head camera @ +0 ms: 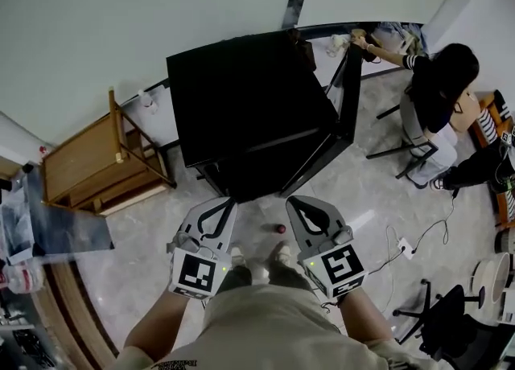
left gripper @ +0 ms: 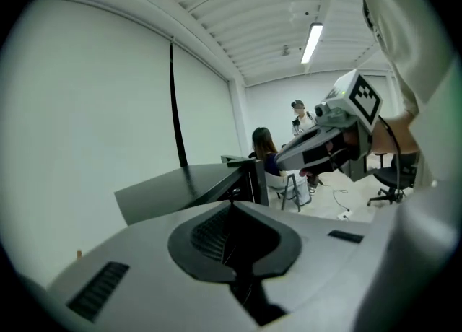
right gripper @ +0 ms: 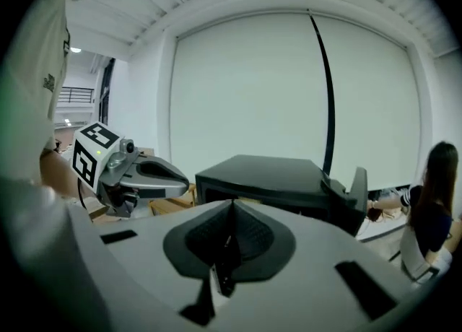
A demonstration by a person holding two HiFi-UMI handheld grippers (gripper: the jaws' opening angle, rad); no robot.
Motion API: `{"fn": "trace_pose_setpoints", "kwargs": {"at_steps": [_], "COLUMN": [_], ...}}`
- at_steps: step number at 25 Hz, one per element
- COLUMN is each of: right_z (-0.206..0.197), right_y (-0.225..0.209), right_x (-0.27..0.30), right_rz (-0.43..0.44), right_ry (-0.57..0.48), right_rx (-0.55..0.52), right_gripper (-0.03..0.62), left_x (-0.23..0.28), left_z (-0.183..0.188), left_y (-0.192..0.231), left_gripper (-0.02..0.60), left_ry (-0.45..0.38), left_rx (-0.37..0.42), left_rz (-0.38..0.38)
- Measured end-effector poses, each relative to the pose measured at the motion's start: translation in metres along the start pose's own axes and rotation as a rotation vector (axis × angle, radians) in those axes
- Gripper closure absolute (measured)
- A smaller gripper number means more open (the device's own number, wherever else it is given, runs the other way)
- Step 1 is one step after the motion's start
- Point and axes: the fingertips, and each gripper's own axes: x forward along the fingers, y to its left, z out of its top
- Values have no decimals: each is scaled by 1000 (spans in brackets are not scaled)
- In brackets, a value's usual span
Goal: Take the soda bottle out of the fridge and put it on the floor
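A black fridge [head camera: 241, 95] stands ahead of me on the floor, its door [head camera: 350, 87] swung open to the right. No soda bottle can be made out inside it. A small red round thing [head camera: 280, 229] lies on the floor between my grippers; I cannot tell what it is. My left gripper [head camera: 228, 202] and right gripper [head camera: 294, 199] hover side by side just before the fridge front, both shut and empty. In the left gripper view the jaws [left gripper: 232, 204] meet in front of the fridge [left gripper: 188, 182]; in the right gripper view the jaws [right gripper: 232, 204] likewise meet before the fridge [right gripper: 267, 175].
A wooden stool [head camera: 96, 159] stands left of the fridge, with a cluttered table [head camera: 48, 228] beyond it. A seated person [head camera: 438, 87] is at the right. A power strip with cables [head camera: 405, 245] and an office chair [head camera: 451, 320] are on the floor to my right.
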Motion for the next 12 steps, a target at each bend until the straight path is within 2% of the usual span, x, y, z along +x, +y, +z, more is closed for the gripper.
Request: {"fn": "trace_pose_setpoints", "kwargs": {"at_steps": [3, 5, 8, 12], "right_z": [31, 50, 77, 95], "right_y": [17, 21, 21, 23], "right_x": [-1, -6, -15, -21], "right_rz": [26, 23, 10, -2], "right_ry": [-67, -118, -194, -229], "right_rx": [-23, -13, 0, -34], "right_gripper": [599, 599, 599, 599], "left_x": [-24, -36, -51, -67], "left_z": [11, 25, 42, 56], "left_y": [16, 27, 40, 50], "left_gripper": [571, 571, 571, 571], "left_ry": [-21, -63, -106, -143], "left_rx": [-1, -1, 36, 37], "left_rz": [41, 75, 128, 143]}}
